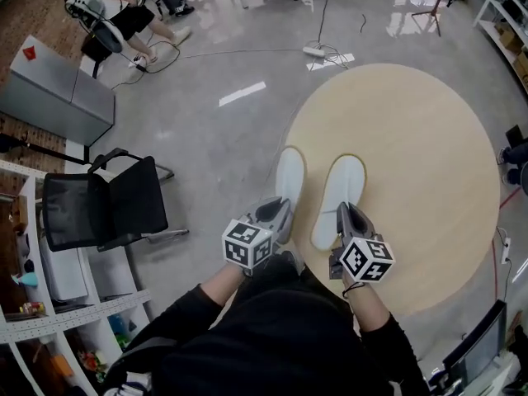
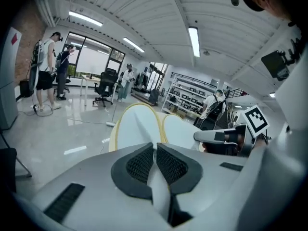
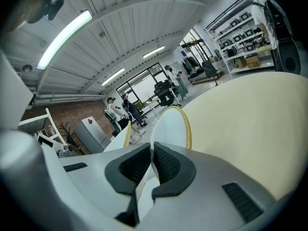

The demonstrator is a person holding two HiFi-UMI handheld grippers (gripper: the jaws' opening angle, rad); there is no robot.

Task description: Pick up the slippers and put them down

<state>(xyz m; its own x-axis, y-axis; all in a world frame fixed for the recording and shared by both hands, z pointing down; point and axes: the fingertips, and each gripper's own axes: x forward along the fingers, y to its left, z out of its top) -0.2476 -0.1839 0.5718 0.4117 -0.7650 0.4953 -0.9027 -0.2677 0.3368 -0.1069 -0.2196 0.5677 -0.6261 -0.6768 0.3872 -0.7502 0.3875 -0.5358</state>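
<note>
Two white slippers with yellowish rims lie side by side, toes away from me, over the near left part of a round beige table (image 1: 412, 155). My left gripper (image 1: 276, 214) is shut on the heel of the left slipper (image 1: 290, 178), whose sole fills the left gripper view (image 2: 137, 129) beyond the pinched pads (image 2: 144, 162). My right gripper (image 1: 348, 218) is shut on the heel of the right slipper (image 1: 340, 192), seen edge-on in the right gripper view (image 3: 171, 126). Whether the slippers rest on the table or hang just above it I cannot tell.
A black office chair (image 1: 107, 205) stands on the grey floor to the left, a grey cabinet (image 1: 58, 93) behind it, white shelving (image 1: 49, 304) at the lower left. A power strip with cables (image 1: 318, 52) lies beyond the table. People (image 1: 124, 7) are at the far left.
</note>
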